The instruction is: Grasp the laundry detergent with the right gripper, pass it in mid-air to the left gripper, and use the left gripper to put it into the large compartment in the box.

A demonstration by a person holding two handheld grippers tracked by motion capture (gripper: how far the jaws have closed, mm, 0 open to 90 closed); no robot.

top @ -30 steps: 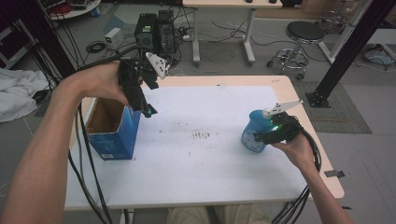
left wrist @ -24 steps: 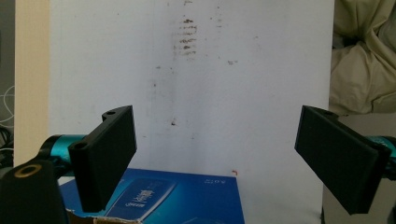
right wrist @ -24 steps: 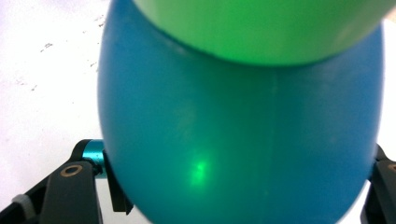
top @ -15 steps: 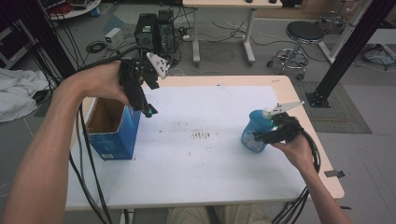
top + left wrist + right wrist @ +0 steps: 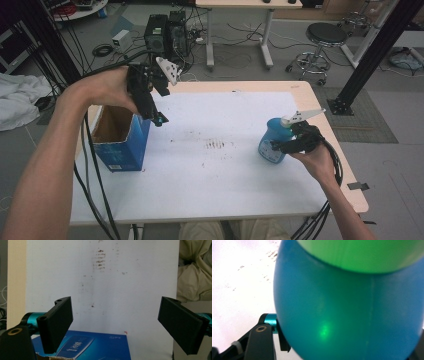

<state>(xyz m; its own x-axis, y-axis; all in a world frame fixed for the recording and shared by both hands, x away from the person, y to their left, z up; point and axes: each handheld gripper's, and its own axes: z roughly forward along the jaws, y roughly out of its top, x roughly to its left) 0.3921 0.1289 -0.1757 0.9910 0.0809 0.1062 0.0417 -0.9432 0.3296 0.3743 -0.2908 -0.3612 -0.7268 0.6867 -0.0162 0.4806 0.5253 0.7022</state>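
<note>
Cardboard box in blue, top open, stands at the white-covered table's left edge, the left claw hovering released above it. Toward the right edge, the right claw, jaws just closing, grips a round blue plastic bottle standing upright.
</note>
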